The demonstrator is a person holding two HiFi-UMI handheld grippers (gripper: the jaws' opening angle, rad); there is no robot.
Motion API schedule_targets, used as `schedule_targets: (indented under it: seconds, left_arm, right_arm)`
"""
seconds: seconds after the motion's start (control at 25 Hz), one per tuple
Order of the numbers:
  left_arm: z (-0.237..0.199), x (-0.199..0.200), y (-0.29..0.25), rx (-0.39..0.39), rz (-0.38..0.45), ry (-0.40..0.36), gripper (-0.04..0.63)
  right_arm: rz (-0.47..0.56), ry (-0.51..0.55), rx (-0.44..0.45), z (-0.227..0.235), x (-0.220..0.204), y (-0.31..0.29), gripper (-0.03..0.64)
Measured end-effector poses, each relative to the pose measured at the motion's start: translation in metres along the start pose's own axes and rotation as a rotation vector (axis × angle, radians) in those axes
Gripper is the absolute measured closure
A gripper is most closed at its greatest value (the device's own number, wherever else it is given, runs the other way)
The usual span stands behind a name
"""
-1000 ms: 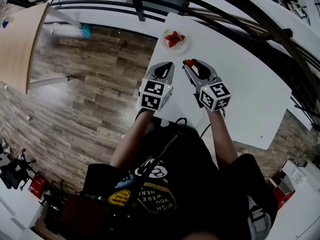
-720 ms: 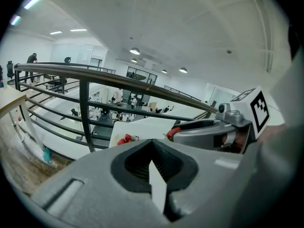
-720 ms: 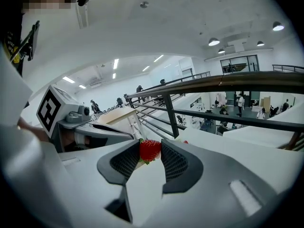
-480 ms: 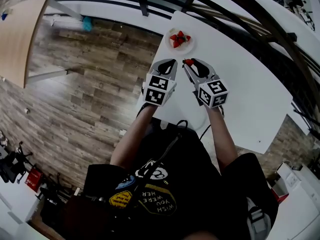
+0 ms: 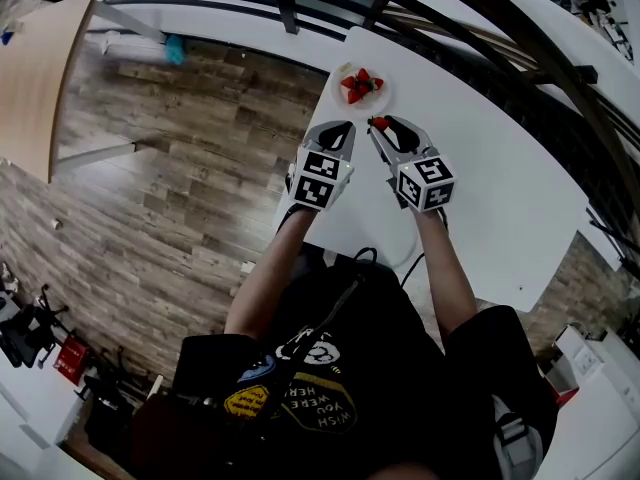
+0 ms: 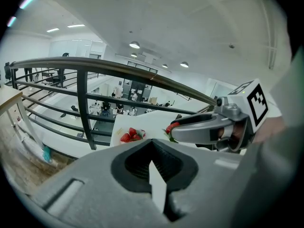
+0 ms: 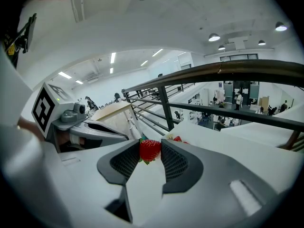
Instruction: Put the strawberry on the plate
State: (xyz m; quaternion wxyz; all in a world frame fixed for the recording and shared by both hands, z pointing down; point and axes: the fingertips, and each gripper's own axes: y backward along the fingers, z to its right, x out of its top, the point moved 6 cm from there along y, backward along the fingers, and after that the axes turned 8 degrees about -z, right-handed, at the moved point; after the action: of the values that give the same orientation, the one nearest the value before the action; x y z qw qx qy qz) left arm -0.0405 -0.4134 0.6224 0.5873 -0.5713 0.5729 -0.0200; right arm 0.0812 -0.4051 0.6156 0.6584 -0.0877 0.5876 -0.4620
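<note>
My right gripper (image 5: 381,125) (image 7: 150,152) is shut on a red strawberry (image 7: 150,150) (image 5: 380,124), pinched between its tips above the white table (image 5: 490,188). In the left gripper view the same strawberry (image 6: 172,127) shows at the right gripper's tip. The small white plate (image 5: 349,96) (image 6: 117,137) lies at the table's far corner, just beyond both grippers, with a few strawberries (image 5: 361,85) (image 6: 131,135) on it. My left gripper (image 5: 339,127) (image 6: 151,152) hovers beside the right one, jaws closed together with nothing between them.
A dark metal railing (image 5: 290,8) (image 6: 85,103) runs along the far side of the table. Wooden floor (image 5: 170,188) lies to the left, below the table edge. A person's arms and dark shirt (image 5: 330,368) fill the near side.
Both grippers have stayed side by side; the view has shifted slightly, and the plate now sits a little closer to the grippers' tips.
</note>
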Motion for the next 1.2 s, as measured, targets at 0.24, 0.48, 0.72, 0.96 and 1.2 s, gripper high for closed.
schedule_targets:
  seconds: [0.24, 0.48, 0.72, 0.96, 1.2]
  left_arm:
    - [-0.018, -0.002, -0.015, 0.016, -0.023, 0.029, 0.595]
    - [-0.023, -0.005, -0.031, 0.017, -0.052, 0.042, 0.595]
    - [-0.022, -0.007, -0.046, 0.023, -0.07, 0.053, 0.595]
    - [-0.024, -0.013, -0.06, 0.006, -0.092, 0.079, 0.595]
    - [-0.032, -0.018, -0.073, 0.001, -0.105, 0.104, 0.595]
  right_arm:
    - [-0.021, 0.005, -0.007, 0.014, -0.005, -0.013, 0.479]
    - [-0.034, 0.001, -0.022, 0.026, -0.011, -0.023, 0.479]
    - [-0.047, -0.007, -0.04, 0.043, -0.016, -0.031, 0.479]
    - [-0.077, -0.035, -0.049, 0.054, -0.027, -0.051, 0.479]
    - [-0.107, -0.016, -0.063, 0.063, -0.033, -0.069, 0.479]
